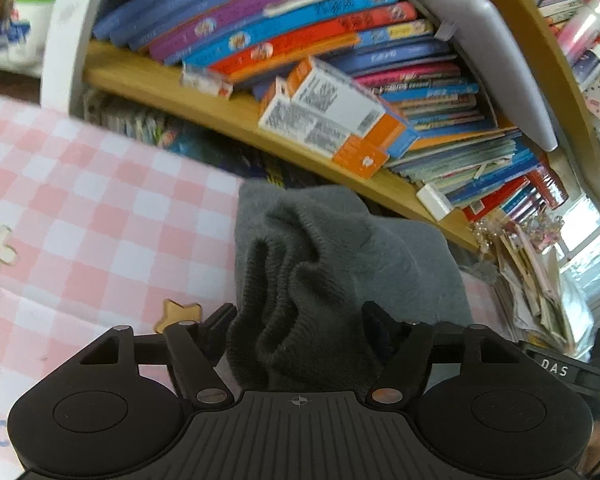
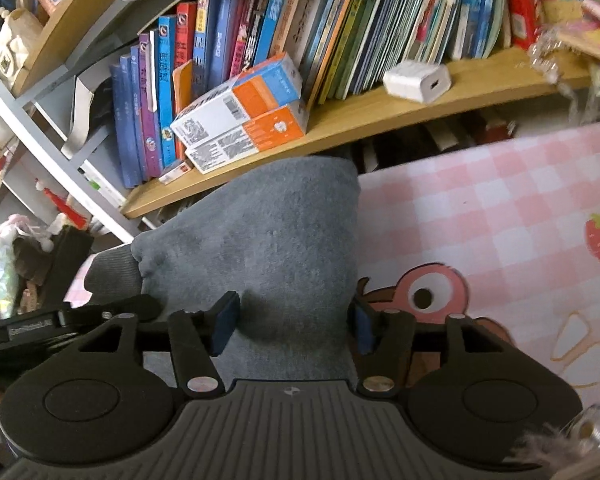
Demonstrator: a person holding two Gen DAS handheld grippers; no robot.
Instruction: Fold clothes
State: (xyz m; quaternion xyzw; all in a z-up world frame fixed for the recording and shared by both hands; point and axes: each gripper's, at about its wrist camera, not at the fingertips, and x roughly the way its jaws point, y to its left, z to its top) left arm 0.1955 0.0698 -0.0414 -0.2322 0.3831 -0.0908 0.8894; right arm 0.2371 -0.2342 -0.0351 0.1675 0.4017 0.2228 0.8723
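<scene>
A grey knit garment (image 1: pixel 340 240) lies on the pink checked table cover (image 1: pixel 100 208). In the left wrist view its ribbed cuff is bunched up between the fingers of my left gripper (image 1: pixel 298 320). The jaws stand wide and the cloth sits loose between them. In the right wrist view the garment (image 2: pixel 260 232) lies flat as a folded panel. My right gripper (image 2: pixel 294 316) is over its near part, jaws apart, and the blue pads (image 2: pixel 225 320) stand clear of the cloth. The garment's near edge is hidden under both gripper bodies.
A wooden bookshelf (image 1: pixel 160 88) full of books stands right behind the table's far edge. Orange and white boxes (image 2: pixel 240 116) and a white charger (image 2: pixel 416 80) lie on it. Papers pile up at the right (image 1: pixel 532 280). The table cover (image 2: pixel 480 208) spreads to the right.
</scene>
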